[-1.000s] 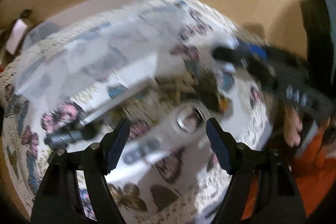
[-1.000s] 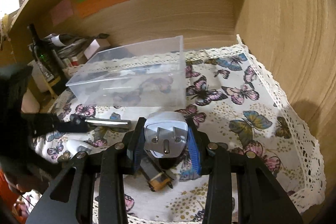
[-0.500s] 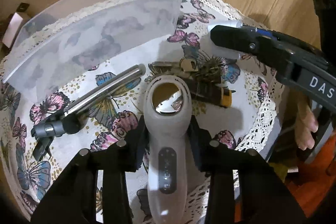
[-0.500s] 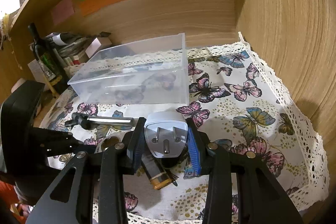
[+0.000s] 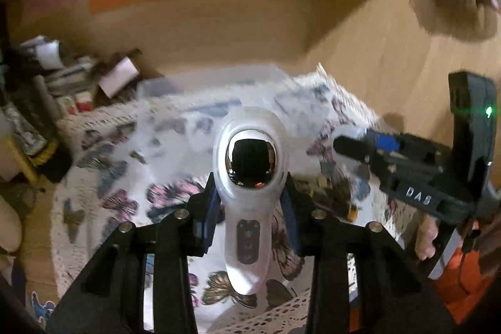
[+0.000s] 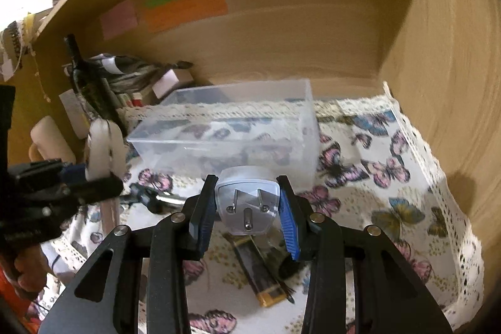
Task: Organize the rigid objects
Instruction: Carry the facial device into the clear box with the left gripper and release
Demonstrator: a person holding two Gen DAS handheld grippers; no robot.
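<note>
My left gripper (image 5: pixel 250 193) is shut on a white handheld device (image 5: pixel 247 174) with a round chrome head and a row of buttons, and holds it up above the butterfly cloth (image 5: pixel 125 202). A white three-pin plug adapter (image 6: pixel 247 202) sits clamped in my right gripper (image 6: pixel 247 205), pins toward the camera, just in front of the clear plastic box (image 6: pixel 225 127). On the cloth lie a metal tool with a black handle (image 6: pixel 156 197) and a black and yellow item (image 6: pixel 260 274). The left wrist view is blurred; it shows the right gripper (image 5: pixel 350 146) at the right.
Wooden walls close the nook at the back and right, with an orange sticky note (image 6: pixel 188 8) on the back one. A dark bottle (image 6: pixel 84 77) and boxes crowd the back left corner. A hand (image 5: pixel 426 240) holds the right gripper's handle.
My left gripper closed on the white device lying on the cloth and lifted it off, tilting upward. The right gripper, still holding the plug, shifted a little toward the clear box.
</note>
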